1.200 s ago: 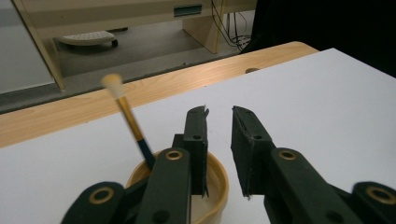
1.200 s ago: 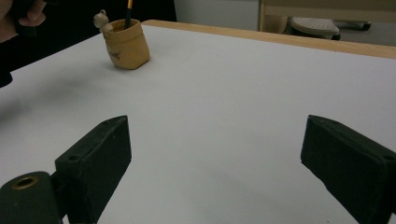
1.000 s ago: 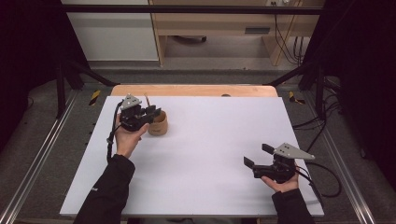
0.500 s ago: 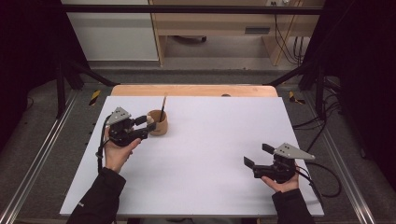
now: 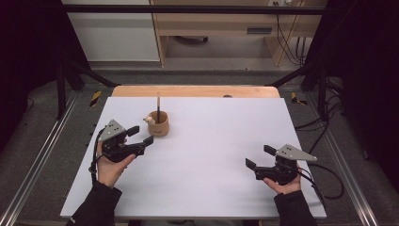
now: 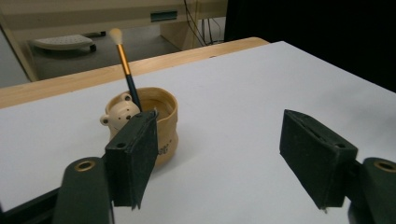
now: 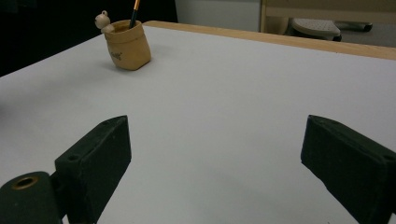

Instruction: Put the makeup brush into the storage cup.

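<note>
White table (image 5: 211,155): tan cup (image 5: 158,125) with brush (image 5: 158,104).

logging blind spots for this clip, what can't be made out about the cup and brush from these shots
- Cup lower left side: left gripper view, hidden behind a jaw of the left hand-held gripper.
- Brush lower handle: every view, hidden inside the cup.
- Brush tip: right gripper view, cut off by the top edge.
- Print on the cup: right gripper view, too small to read.
- Bear figure on the rim: high view, too small for detail.
</note>
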The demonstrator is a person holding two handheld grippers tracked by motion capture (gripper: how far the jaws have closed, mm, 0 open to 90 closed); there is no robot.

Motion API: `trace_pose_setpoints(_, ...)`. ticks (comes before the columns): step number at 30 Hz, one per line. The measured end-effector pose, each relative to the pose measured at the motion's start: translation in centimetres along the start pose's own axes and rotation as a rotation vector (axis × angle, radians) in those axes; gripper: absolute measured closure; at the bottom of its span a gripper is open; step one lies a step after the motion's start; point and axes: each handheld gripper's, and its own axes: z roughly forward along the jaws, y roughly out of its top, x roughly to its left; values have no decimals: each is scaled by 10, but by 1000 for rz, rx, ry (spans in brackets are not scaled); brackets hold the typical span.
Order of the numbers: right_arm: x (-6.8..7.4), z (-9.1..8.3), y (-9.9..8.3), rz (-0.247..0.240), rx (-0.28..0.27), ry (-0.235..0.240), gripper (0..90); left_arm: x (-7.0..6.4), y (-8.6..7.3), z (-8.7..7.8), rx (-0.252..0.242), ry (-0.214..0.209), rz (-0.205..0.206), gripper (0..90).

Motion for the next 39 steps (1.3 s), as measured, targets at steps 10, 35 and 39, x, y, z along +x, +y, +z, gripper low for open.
trace_pose_setpoints(10,0,0,0,-2,1,0,91,1,-17,-15,-7,11,-27,197)
trace_pose_setpoints(35,0,2,-3,-9,21,2,86,14,-58,-25,43,29,-53,112)
trace_pose_setpoints(39,0,1,-2,-5,15,1,87,18,-61,-28,40,46,-58,113)
